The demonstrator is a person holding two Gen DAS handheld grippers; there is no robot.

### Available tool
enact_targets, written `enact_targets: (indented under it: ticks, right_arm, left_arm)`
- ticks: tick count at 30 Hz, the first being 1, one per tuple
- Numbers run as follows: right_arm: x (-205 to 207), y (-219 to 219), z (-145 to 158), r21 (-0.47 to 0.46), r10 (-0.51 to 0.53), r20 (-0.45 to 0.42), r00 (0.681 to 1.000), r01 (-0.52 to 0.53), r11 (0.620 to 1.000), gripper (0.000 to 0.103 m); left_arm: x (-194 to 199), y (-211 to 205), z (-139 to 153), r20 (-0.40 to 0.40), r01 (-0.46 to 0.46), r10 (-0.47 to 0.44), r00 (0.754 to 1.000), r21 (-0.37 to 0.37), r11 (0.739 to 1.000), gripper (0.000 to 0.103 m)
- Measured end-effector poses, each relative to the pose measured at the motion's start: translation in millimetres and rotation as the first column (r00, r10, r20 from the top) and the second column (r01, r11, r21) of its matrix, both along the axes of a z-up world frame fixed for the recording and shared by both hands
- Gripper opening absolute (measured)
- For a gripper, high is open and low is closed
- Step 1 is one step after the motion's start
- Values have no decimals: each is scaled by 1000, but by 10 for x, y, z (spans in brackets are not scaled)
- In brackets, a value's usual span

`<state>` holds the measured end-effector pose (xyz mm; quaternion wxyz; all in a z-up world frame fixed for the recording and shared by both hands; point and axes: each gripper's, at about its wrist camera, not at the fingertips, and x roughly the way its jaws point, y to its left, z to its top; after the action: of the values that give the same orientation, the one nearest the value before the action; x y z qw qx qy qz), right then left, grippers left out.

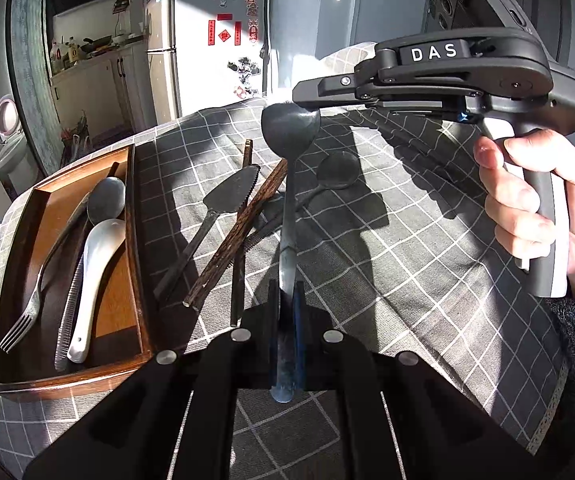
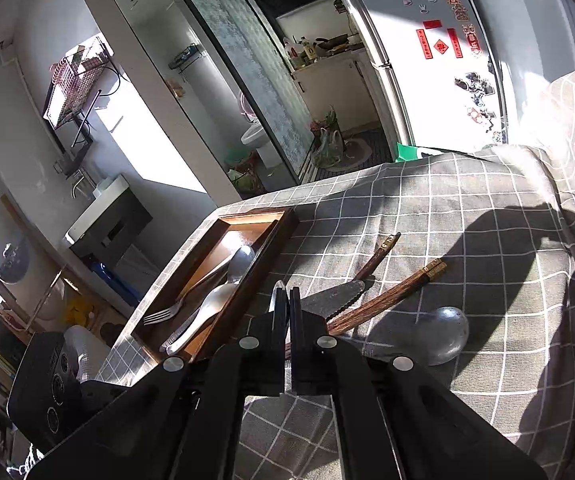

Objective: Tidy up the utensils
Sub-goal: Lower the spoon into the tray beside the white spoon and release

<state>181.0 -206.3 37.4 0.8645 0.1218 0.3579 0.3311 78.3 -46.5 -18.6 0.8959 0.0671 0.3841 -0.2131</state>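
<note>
My left gripper is shut on the handle of a metal spoon and holds it above the cloth, bowl pointing away. My right gripper is shut on the rim of that spoon's bowl; in the right wrist view the right gripper has the bowl's edge between its fingers. The wooden tray at the left holds a fork, a white ceramic spoon, a metal spoon and a serrated knife. On the cloth lie wooden chopsticks, a knife and another metal spoon.
The table carries a grey checked cloth. The tray also shows in the right wrist view near the table's left edge. A fridge and kitchen cabinets stand beyond the table.
</note>
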Motion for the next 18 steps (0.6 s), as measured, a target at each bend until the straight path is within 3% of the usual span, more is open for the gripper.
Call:
enact_targets:
  ticks: [8, 18]
  right_arm:
    - [427, 954, 39, -4, 94, -26, 995, -94, 996, 1]
    - [863, 1678, -384, -70, 121, -97, 988, -128, 989, 1]
  left_arm:
    - [132, 731, 166, 41, -134, 133, 990, 43, 990, 8]
    - [448, 1290, -32, -18, -229, 229, 973, 35, 973, 8]
